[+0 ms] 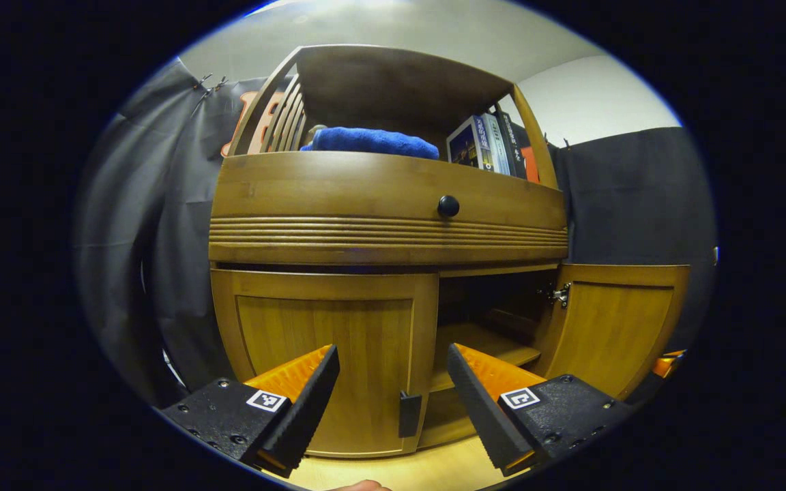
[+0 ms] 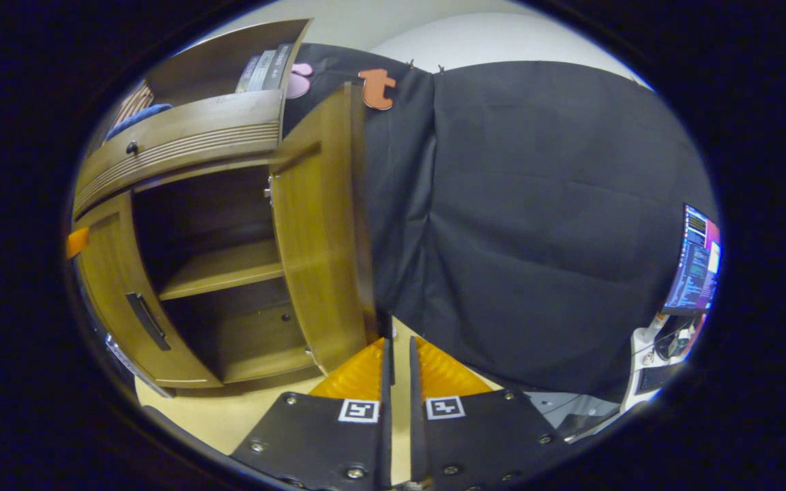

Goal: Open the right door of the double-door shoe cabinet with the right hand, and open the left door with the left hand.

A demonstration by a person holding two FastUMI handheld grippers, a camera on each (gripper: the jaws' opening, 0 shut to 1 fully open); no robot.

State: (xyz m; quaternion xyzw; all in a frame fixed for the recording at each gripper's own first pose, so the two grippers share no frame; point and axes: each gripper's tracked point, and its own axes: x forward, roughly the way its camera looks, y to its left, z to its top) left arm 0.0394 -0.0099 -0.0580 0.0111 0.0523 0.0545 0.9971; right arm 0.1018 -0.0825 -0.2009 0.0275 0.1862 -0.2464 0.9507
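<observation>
The wooden shoe cabinet (image 1: 386, 232) fills the left gripper view. Its left door (image 1: 325, 354) is closed, with a dark handle (image 1: 409, 414) on its right edge. My left gripper (image 1: 393, 361) is open just in front of that door, the handle low between its fingers. The right door (image 1: 611, 327) stands swung out, showing an inner shelf (image 1: 482, 341). In the right gripper view the open right door (image 2: 318, 232) is edge-on, and my right gripper (image 2: 400, 344) is shut with nothing in it, just past the door's lower corner. The closed left door (image 2: 110, 273) shows its handle (image 2: 147, 320).
Above the doors is a drawer with a black knob (image 1: 448, 206). The top shelf carries a blue towel (image 1: 366, 142) and books (image 1: 482, 143). Black cloth walls (image 2: 536, 225) surround the cabinet. A lit monitor (image 2: 696, 259) stands far right. The floor (image 2: 229, 409) is pale wood.
</observation>
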